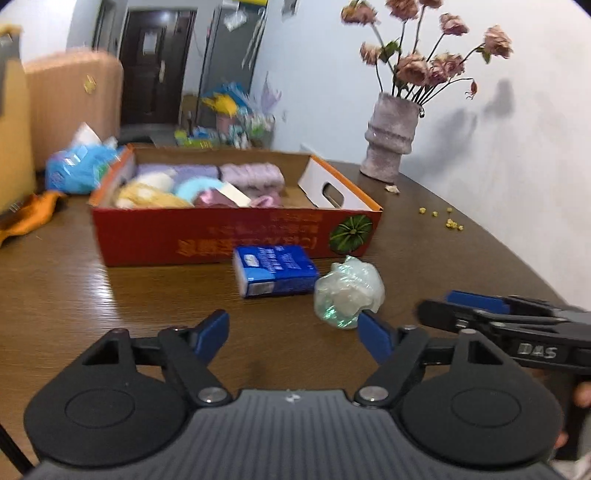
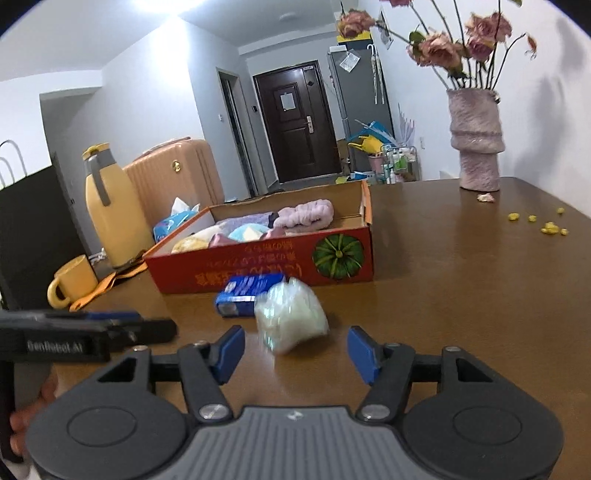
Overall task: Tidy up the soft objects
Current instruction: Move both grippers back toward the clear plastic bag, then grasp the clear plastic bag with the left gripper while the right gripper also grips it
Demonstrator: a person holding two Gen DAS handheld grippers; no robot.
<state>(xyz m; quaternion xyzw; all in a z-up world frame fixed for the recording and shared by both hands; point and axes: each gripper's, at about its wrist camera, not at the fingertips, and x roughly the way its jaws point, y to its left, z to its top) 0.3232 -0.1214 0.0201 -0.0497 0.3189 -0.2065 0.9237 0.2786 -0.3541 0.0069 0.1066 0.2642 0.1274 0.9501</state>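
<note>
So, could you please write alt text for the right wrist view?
The right gripper, its jaws open, points at a crumpled clear plastic bundle on a brown table. Behind the bundle lie a blue tissue pack and a red cardboard box of soft items.

A pale-walled room under a bright ceiling light [image 2: 166, 5] at 12 o'clock. A dark wooden door [image 2: 293, 120] closes the far end, a grey cabinet [image 2: 358, 103] at its 3 o'clock. A brown wooden table [image 2: 461, 295] fills the foreground, bearing a pink vase of dried roses [image 2: 476, 144] at 2 o'clock. A peach suitcase [image 2: 177, 173] stands at 10 o'clock.
</note>
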